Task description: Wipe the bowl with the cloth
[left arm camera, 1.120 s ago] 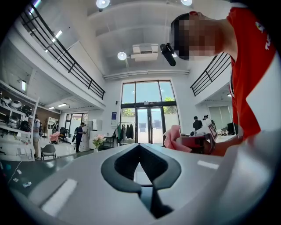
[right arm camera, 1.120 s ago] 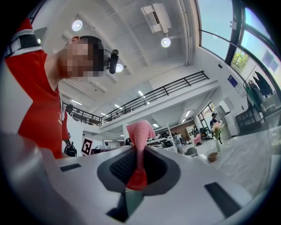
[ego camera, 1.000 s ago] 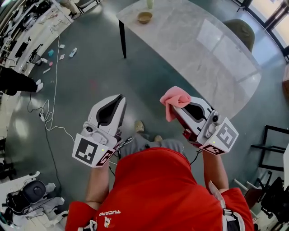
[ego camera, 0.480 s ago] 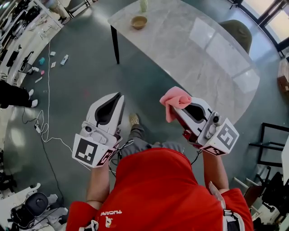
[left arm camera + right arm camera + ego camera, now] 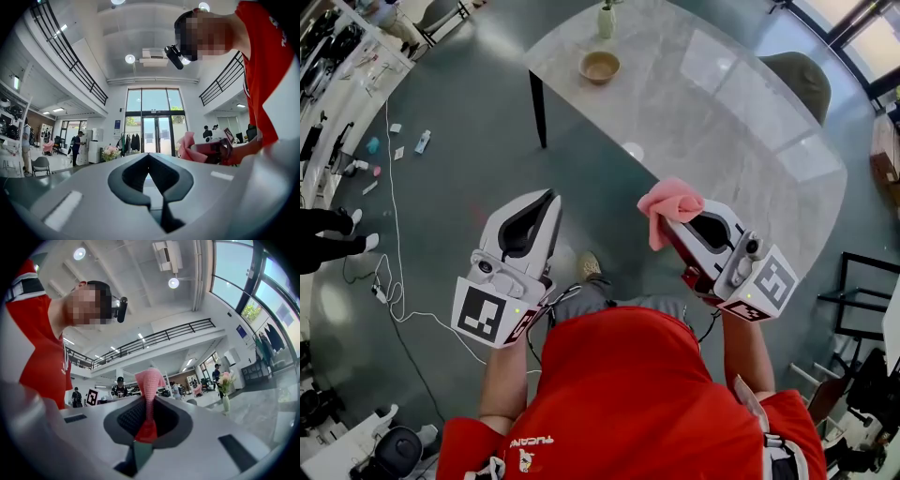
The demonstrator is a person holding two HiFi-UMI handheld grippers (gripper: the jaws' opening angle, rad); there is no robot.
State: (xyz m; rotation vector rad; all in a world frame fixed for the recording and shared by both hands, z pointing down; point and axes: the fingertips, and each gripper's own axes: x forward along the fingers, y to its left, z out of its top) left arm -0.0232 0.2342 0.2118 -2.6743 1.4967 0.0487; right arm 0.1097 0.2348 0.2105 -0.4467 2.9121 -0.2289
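Nearest to me is the wearer's red shirt (image 5: 628,394), with both forearms reaching out from it over the grey-green floor (image 5: 469,141).

The left gripper (image 5: 549,198) is at the left, held about level. In the left gripper view its jaws are pressed together with nothing between them (image 5: 149,157).

The right gripper (image 5: 679,229) is at the right, just past the shirt, and its jaws are clamped on the pink cloth (image 5: 670,204). The right gripper view shows the cloth (image 5: 150,380) pinched in the throat of the jaws and bunched up above them. From the head view it sits as a crumpled wad over the tips. The same cloth also shows from the side in the left gripper view (image 5: 188,147).

A shoe (image 5: 591,265) shows on the floor between the two grippers, and a white cable (image 5: 394,187) trails along the floor on the far left.

Beyond the grippers stands the pale marble table (image 5: 722,122), with a green chair (image 5: 802,75) at its right edge. The bowl (image 5: 599,67) sits on the table's far left corner, well apart from both grippers. A small vase (image 5: 607,21) stands just beyond it.
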